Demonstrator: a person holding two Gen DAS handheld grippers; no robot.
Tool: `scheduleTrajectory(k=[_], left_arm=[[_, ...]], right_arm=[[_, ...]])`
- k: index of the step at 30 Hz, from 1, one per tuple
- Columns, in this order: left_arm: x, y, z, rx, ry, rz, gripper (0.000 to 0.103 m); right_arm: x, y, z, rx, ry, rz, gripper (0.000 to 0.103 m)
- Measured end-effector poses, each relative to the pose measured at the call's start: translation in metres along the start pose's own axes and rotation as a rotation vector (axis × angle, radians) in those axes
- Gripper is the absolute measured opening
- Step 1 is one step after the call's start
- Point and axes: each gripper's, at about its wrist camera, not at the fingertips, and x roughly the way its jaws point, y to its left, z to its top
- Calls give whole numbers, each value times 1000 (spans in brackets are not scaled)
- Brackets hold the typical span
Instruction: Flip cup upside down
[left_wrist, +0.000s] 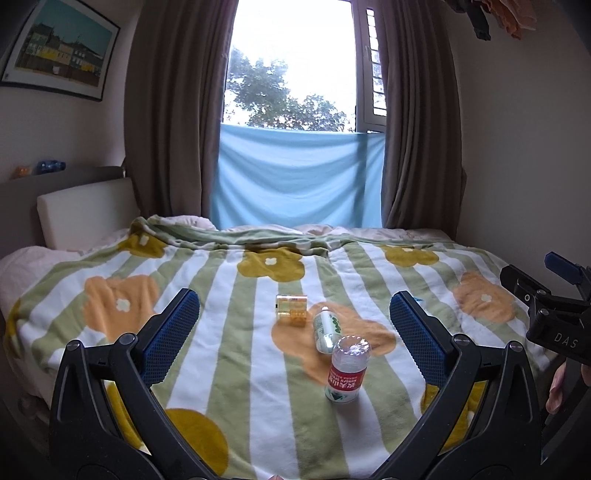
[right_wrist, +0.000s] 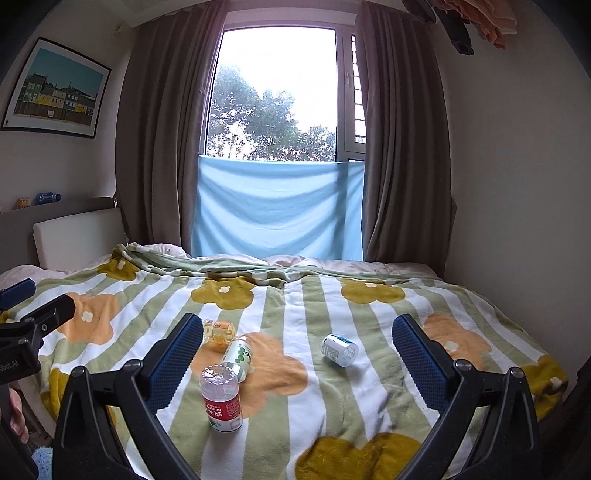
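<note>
Bottles lie scattered on a bed under a striped blanket (right_wrist: 295, 369) printed with flowers; nothing here reads plainly as a cup. The red-labelled bottle (right_wrist: 220, 398) stands upside down, cap end on the blanket and base upward, its long axis close to vertical with a slight tilt. Just behind it a green-dotted bottle (right_wrist: 239, 354) lies on its side, its long axis running near to far. Farther left, an amber bottle (right_wrist: 218, 329) lies on its side, axis running left to right. A blue-labelled bottle (right_wrist: 339, 349) lies on its side, well apart to the right.

Both tools hover above the near edge of the bed, empty. The left hand-held gripper (left_wrist: 294, 334) has its fingers spread wide, as does the right hand-held gripper (right_wrist: 295, 360).
</note>
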Motion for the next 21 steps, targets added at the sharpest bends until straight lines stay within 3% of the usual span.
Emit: scheduleTrajectory(k=[21], left_arm=[[3,-7,1,-6,1,0,103]], right_arm=[[2,-6,1,26,3,-5,102]])
